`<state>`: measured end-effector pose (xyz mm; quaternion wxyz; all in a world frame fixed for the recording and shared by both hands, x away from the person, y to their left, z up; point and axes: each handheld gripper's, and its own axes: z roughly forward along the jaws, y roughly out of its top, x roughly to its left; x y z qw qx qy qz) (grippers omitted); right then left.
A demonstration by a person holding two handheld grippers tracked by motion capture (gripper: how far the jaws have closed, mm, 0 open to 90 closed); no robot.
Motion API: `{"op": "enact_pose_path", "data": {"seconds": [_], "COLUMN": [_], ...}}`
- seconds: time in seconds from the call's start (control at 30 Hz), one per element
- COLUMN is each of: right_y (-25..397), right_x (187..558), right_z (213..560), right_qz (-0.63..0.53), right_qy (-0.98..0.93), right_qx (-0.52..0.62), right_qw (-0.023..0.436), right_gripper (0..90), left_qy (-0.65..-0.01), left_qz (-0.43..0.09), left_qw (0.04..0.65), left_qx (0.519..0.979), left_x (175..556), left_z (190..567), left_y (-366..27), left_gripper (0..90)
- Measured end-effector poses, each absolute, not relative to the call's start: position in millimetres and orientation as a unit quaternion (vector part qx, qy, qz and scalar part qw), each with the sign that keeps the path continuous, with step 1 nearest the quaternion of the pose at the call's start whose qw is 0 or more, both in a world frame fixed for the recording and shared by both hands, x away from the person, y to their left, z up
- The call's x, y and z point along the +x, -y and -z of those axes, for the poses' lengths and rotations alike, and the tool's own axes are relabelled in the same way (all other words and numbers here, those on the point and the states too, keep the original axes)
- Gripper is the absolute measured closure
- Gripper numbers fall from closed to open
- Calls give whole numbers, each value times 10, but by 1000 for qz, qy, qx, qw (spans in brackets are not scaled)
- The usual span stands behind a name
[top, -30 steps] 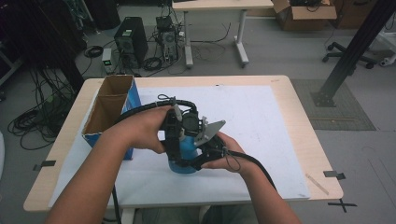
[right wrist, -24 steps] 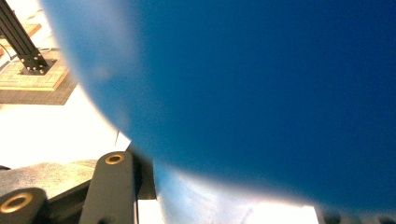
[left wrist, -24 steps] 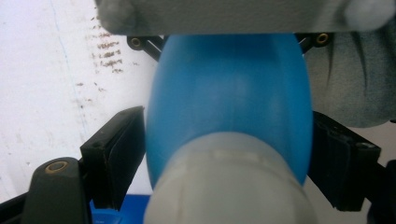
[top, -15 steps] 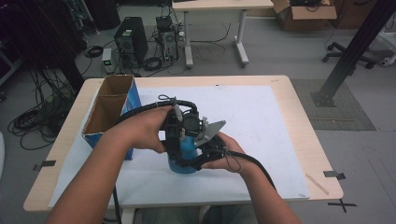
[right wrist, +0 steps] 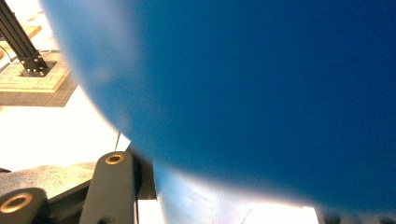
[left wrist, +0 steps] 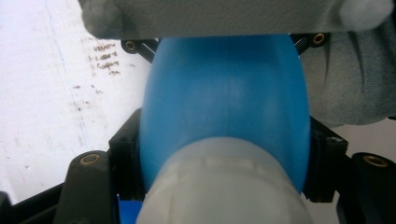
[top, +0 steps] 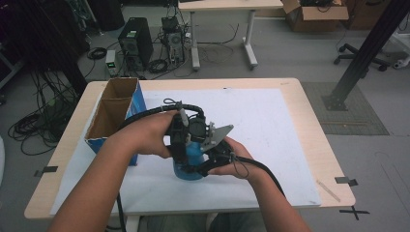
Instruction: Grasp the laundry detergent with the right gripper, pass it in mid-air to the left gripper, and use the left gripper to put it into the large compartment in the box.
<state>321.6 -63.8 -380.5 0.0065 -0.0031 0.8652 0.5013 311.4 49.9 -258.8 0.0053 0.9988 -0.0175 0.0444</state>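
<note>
High view: cardboard box (top: 112, 113) beside blue bottle (top: 192, 159)

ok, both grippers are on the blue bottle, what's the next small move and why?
Probably a slow twist of the left gripper on the white cap while the right gripper steadies the blue bottle. The left gripper view shows its jaws flanking the bottle's neck near the cap; the high view shows the bottle upright on the white sheet, hands close together.
</note>
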Motion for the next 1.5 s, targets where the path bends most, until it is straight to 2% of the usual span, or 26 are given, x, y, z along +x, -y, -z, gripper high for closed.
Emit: {"op": "enact_pose_path", "data": {"seconds": [0.17, 0.5, 0.97, 1.2, 1.5], "right_y": [634, 637, 674, 700, 745], "right_x": [3208, 3219, 3206, 3195, 3206], "right_z": [3799, 3812, 3779, 3739, 3765], "right_qz": [-501, -495, -505, -520, -528], "right_qy": [-865, -869, -863, -853, -848], "right_qx": [-5, -9, -9, 12, 28], "right_qw": [7, 21, 28, 29, 35], "right_gripper": [448, 449, 431, 282, 194], "left_qy": [19, 27, 26, 23, 20], "left_qz": [-48, -61, -60, -67, -66], "left_qw": [7, -14, -10, -16, -20], "left_qx": [999, 998, 998, 997, 997], "left_x": [3111, 3088, 3089, 3113, 3120], "left_z": [2583, 2612, 2541, 2521, 2520], "left_y": [-501, -463, -433, -422, -399], "left_gripper": [372, 382, 388, 388, 387]}}
